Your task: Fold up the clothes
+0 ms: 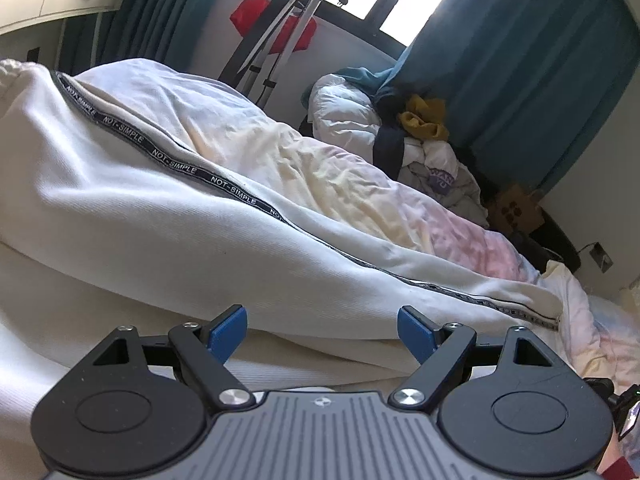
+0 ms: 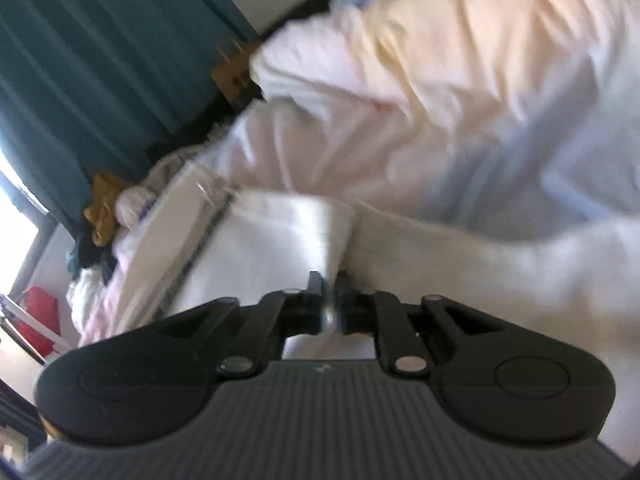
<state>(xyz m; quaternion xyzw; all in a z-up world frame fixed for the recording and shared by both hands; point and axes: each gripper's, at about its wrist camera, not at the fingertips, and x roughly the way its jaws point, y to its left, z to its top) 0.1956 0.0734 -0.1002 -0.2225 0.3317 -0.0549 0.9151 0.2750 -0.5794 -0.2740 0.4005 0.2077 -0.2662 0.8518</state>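
Note:
White sweatpants (image 1: 132,208) with a black "NOT-SIMPLE" side stripe (image 1: 224,184) lie across the bed in the left wrist view, one leg running to the lower right. My left gripper (image 1: 322,334) is open and empty, low over the bed just in front of the pants. In the blurred right wrist view my right gripper (image 2: 329,286) is shut on a fold of the white sweatpants (image 2: 276,248) and holds it lifted; the dark stripe (image 2: 208,236) shows to the left.
A pastel crumpled duvet (image 1: 336,184) covers the bed behind the pants. A pile of clothes with a yellow garment (image 1: 424,120) lies at the far end. Teal curtains (image 1: 528,80), a metal rack (image 1: 280,36) and a cardboard box (image 1: 516,208) stand beyond.

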